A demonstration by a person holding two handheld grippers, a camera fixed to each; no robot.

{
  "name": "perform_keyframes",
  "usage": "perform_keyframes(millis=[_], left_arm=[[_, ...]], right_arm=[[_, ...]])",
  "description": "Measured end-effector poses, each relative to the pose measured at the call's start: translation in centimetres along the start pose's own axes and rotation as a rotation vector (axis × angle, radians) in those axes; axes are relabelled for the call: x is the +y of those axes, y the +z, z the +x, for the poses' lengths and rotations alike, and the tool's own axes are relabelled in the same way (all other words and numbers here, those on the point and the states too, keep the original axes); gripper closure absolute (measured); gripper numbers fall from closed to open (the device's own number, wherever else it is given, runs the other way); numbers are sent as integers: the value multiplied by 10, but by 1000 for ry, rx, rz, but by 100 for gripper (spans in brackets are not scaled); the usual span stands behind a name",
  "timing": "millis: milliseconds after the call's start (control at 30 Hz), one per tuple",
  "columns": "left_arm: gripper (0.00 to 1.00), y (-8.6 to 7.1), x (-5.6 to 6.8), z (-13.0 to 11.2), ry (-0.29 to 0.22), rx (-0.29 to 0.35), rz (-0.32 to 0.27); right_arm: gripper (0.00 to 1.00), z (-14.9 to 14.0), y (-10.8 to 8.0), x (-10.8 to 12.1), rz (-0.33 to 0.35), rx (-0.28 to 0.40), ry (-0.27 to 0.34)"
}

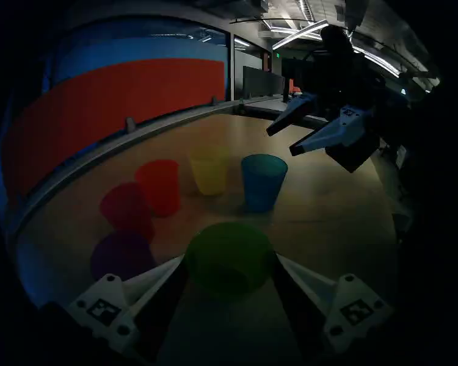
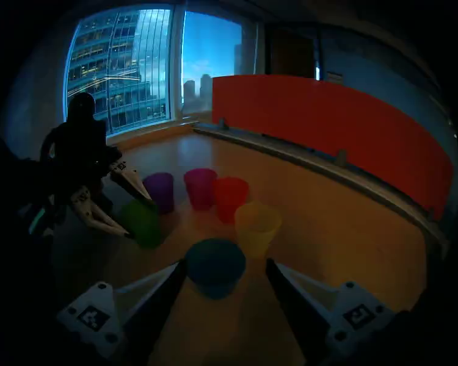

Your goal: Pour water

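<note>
Six cups (image 1: 210, 174) stand in a horseshoe on the desk (image 1: 333, 207), near its edge with the divider (image 1: 119, 104). The horseshoe's open side faces away from that edge.

A pale wooden bench (image 1: 333, 201) stretches wide — a red panel (image 1: 119, 104) lines its left edge. Far off, a tall window (image 2: 119, 67) shows glass towers — strip lights (image 1: 302, 33) cross the ceiling.

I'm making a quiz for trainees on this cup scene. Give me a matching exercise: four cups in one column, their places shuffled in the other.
1 green cup
2 blue cup
3 yellow cup
4 purple cup

A beside the magenta cup
B between the right hand-held gripper fingers
C between the left hand-held gripper fingers
D between the red cup and the blue cup

Pairs: 1-C, 2-B, 3-D, 4-A
</note>
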State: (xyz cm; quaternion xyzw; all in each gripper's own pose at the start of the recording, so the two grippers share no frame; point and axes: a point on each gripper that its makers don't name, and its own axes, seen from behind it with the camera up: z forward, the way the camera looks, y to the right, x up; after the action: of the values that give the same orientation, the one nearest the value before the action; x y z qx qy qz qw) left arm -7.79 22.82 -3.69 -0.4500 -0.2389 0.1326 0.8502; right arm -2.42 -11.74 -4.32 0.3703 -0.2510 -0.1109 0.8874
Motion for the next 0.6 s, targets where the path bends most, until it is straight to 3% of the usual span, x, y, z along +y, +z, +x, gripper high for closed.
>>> perform_keyframes(millis=[600], left_arm=[[12,-6,-1,5,-11,22,4]], right_arm=[[0,-16,11,-16,33,-27,17]])
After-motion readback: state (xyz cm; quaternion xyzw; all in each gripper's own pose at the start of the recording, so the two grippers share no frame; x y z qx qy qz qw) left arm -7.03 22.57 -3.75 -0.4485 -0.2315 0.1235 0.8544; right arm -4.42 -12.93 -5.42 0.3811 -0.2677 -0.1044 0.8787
